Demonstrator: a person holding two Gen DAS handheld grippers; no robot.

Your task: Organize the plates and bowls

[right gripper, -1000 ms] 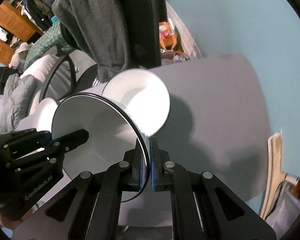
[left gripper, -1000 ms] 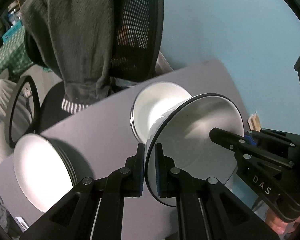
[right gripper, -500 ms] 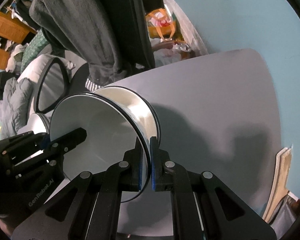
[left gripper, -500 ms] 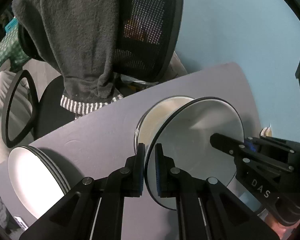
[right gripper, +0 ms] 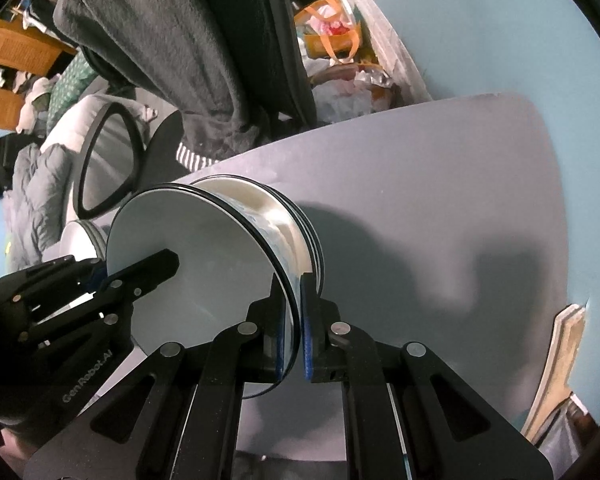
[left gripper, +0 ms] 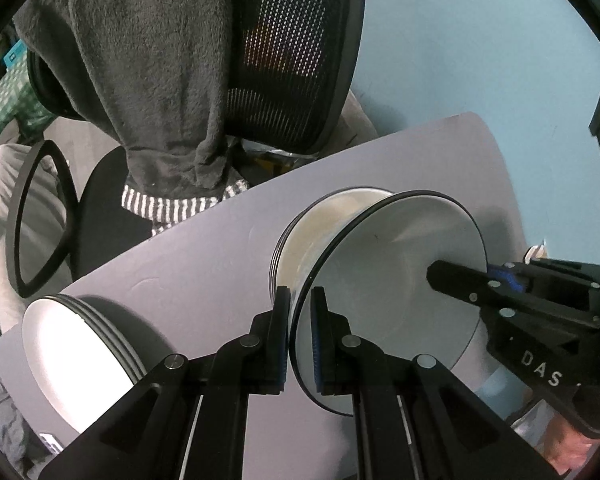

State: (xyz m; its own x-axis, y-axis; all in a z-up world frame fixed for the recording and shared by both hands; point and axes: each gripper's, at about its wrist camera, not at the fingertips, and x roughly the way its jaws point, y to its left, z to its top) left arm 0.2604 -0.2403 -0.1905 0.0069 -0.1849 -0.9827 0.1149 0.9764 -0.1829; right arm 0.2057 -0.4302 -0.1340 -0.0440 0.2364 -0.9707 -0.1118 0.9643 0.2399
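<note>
Both pairs of fingers pinch opposite rims of one white bowl (left gripper: 384,292): left gripper (left gripper: 300,336) near side, right gripper (right gripper: 294,328) far side, both pointing steeply down. The bowl sits on stacked bowls (left gripper: 300,236) on the counter (right gripper: 440,184). Gripper bodies read "DAS" and "GenRobot.AI".

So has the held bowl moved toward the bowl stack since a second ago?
Yes. The bowl has come down onto the bowl stack on the table, closing the earlier gap.
</note>
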